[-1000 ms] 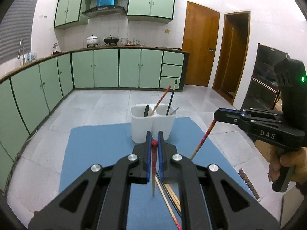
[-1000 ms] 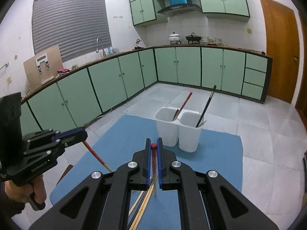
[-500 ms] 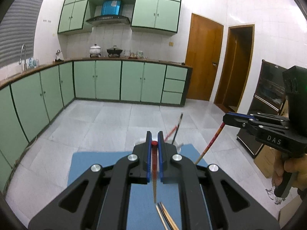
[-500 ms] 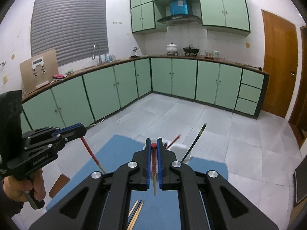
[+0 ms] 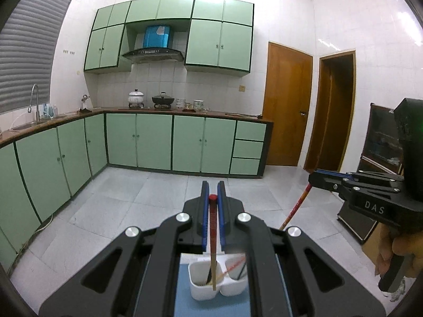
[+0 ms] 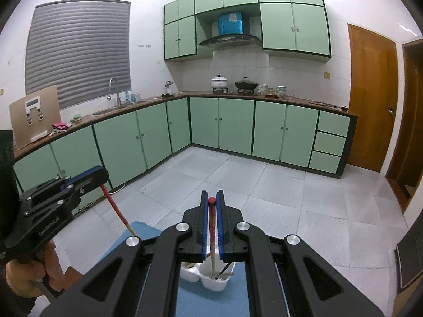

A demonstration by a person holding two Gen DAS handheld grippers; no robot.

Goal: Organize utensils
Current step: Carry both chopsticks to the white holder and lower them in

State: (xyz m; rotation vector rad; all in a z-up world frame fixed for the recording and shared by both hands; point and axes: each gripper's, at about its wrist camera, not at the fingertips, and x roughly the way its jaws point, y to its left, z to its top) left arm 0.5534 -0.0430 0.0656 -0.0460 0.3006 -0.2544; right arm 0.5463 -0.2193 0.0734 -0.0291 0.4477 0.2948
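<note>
My left gripper (image 5: 212, 189) is shut on a red-topped chopstick (image 5: 212, 227) that hangs down over the left compartment of the white two-part holder (image 5: 219, 288). My right gripper (image 6: 211, 198) is shut on a second red-topped chopstick (image 6: 212, 235) hanging over the right compartment of the holder (image 6: 208, 277). The holder stands on a blue mat (image 5: 185, 301) and has other utensils in it. Each gripper shows in the other's view: the right one (image 5: 312, 179) and the left one (image 6: 101, 175).
Green kitchen cabinets (image 5: 158, 142) run along the far wall and the left side, with a tiled floor (image 6: 264, 185) between. Wooden doors (image 5: 288, 105) stand at the right. A dark cabinet (image 5: 378, 142) is behind the right gripper.
Both grippers have risen and tilted up with their chopsticks and now hang above the holder, which has dropped to the bottom of both views. The loose chopsticks on the mat are out of view.
</note>
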